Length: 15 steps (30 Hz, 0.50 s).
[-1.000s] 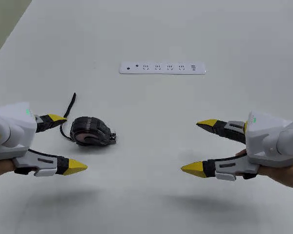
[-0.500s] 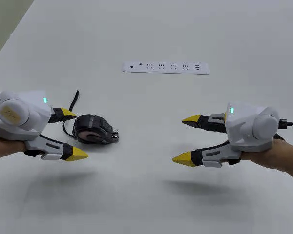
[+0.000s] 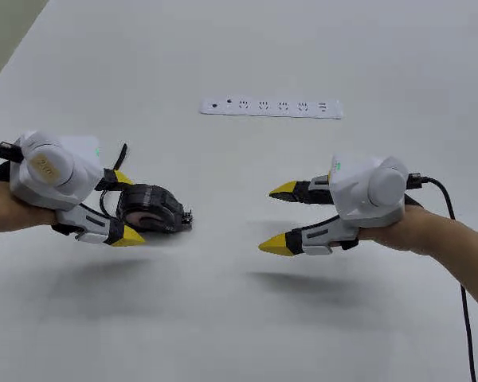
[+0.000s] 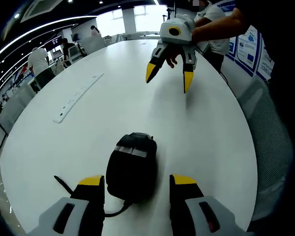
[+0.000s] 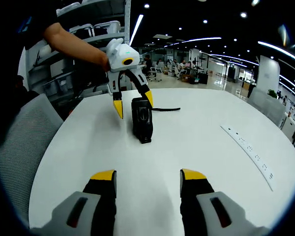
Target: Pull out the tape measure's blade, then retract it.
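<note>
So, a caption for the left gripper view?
Open left claw straddling a black tape measure; right claw open beyond.

White tongs point(image 3: 279, 217), yellow-tipped black jaws, black cable point(image 3: 467, 334)

place: open-plan office, likely with a lab corner (the far end is small and blurred)
work surface: big white oval meeting table point(image 5: 187, 147), power strip point(image 3: 271, 108) lying on it
ceiling: dark, with spot and strip lights point(image 5: 205, 38)
furniture: grey mesh chair point(image 5: 19, 142), shelves point(image 5: 83, 40) carrying boxes point(image 5: 107, 27)
background: people point(image 5: 184, 66) far off; posters point(image 4: 246, 46) beyond the table
</note>
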Tool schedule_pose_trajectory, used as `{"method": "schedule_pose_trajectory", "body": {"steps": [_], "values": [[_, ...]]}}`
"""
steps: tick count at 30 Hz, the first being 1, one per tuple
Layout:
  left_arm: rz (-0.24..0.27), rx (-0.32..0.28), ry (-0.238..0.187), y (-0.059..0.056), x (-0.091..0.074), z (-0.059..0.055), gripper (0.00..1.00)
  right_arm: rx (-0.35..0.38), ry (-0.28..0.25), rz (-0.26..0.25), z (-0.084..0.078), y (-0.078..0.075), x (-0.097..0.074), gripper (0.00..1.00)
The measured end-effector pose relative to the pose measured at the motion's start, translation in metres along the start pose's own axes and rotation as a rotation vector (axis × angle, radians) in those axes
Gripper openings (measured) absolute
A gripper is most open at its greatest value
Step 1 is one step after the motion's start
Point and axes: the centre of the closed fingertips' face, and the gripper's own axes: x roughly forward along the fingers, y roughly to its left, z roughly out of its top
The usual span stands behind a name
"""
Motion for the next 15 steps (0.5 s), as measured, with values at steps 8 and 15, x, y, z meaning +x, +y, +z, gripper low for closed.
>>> {"method": "schedule_pose_trajectory", "body": {"steps": [8,15], "values": [[-0.028,0.032,0.037,0.003,0.005,-0.006,0.4,-0.019,0.026,0.039,0.003,0.0,0.025,0.46],[-0.032,0.048,0.052,0.007,0.008,-0.007,0.34,-0.024,0.044,0.065,0.004,0.001,0.043,0.41]]}}
